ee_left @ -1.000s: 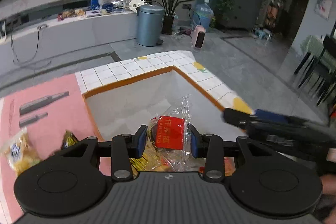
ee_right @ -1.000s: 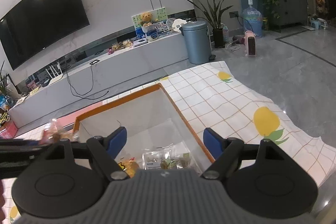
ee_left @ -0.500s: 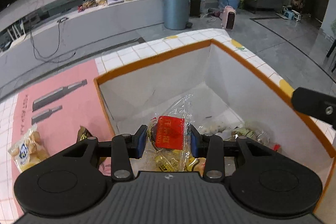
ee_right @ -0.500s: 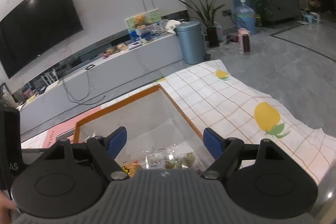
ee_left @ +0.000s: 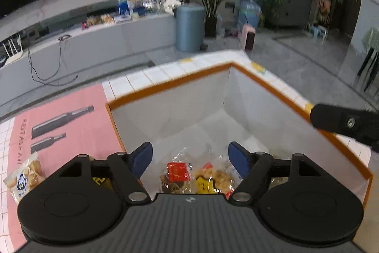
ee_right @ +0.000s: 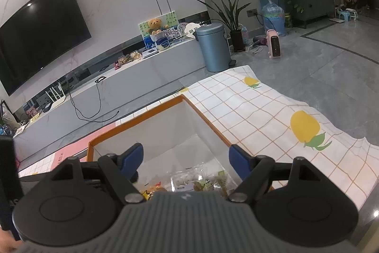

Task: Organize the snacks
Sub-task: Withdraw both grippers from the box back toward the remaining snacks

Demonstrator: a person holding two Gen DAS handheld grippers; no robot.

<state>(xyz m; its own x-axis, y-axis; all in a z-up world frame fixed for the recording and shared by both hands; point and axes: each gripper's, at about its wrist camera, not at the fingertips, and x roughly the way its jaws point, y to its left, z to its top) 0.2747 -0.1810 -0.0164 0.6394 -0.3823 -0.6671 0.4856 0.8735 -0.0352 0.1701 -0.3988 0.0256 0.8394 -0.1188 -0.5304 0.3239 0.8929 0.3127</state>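
The left wrist view looks forward and down from close above the orange-rimmed white cardboard box point(ee_left: 272, 89), straight into its floor, with the pink printed sheet point(ee_left: 59, 115) at its left. The right wrist view sits over the same box point(ee_right: 203, 117) but tips higher, facing the room. Both share the box interior, the blue-grey round bin point(ee_left: 190, 27) point(ee_right: 213, 49) and the long white cabinet point(ee_left: 94, 39) point(ee_right: 142, 72).

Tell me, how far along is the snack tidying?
Mostly underway: several snack packets, including the red-labelled bag, already lie in the orange-rimmed box. Both the left tongs and right tongs are open, holding nothing. Left: the biscuit bag on the pink mat.
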